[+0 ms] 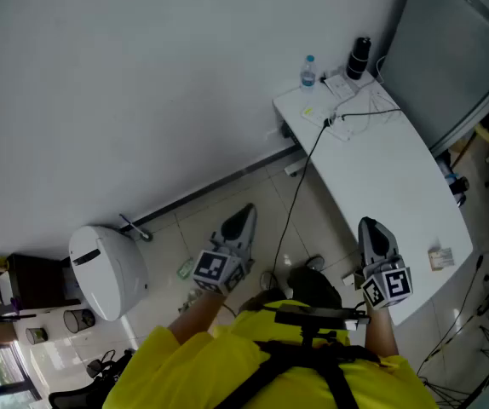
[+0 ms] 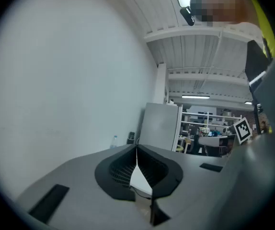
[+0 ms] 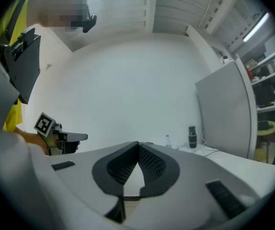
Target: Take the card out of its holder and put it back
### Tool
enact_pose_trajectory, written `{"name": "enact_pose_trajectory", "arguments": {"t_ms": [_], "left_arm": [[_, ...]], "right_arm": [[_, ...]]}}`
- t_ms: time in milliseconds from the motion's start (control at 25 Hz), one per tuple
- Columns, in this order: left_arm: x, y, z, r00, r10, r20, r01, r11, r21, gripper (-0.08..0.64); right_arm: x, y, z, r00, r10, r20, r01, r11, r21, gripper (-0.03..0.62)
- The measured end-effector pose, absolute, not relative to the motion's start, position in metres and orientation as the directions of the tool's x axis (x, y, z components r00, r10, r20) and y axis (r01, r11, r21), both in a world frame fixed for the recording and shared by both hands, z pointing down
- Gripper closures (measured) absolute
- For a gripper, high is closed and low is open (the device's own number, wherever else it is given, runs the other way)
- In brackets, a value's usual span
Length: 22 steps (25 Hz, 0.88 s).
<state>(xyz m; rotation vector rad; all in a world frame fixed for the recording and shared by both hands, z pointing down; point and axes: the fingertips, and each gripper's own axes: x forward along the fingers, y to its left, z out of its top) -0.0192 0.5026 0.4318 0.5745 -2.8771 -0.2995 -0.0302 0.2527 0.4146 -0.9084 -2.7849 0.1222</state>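
With nothing picked up yet, I hold my left gripper and right gripper level, both pairs of jaws closed and empty, the small tan card holder lying on the curved white table just beside my right gripper.
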Motion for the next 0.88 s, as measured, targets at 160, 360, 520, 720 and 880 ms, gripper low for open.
{"name": "enact_pose_trajectory", "arguments": {"t_ms": [160,360,520,720,880], "left_arm": [[-0.082,0.449,0.428,-0.880,-0.462,0.107,-0.432,0.874,0.222,0.549],[-0.148,0.381,0.411,-0.819,-0.565,0.098,-0.538,0.816,0.213,0.549],[-0.200,0.329,0.409,-0.755,-0.650,0.083,-0.634,0.757,0.156,0.549],[-0.235,0.230,0.414,-0.598,-0.796,0.096,-0.777,0.605,0.175,0.520],[-0.226,0.129,0.418,-0.352,-0.931,0.095,-0.916,0.364,0.171,0.520]], "right_arm": [[-0.077,0.200,0.425,-0.846,0.513,0.148,0.488,0.855,-0.173,0.589],[-0.119,0.128,0.429,-0.915,0.383,0.124,0.355,0.913,-0.199,0.589],[-0.155,0.074,0.428,-0.954,0.288,0.089,0.270,0.948,-0.172,0.589],[-0.133,0.000,0.430,-0.994,0.064,0.093,0.046,0.981,-0.187,0.589],[-0.076,-0.050,0.443,-0.979,-0.151,0.138,-0.175,0.968,-0.178,0.589]]}}
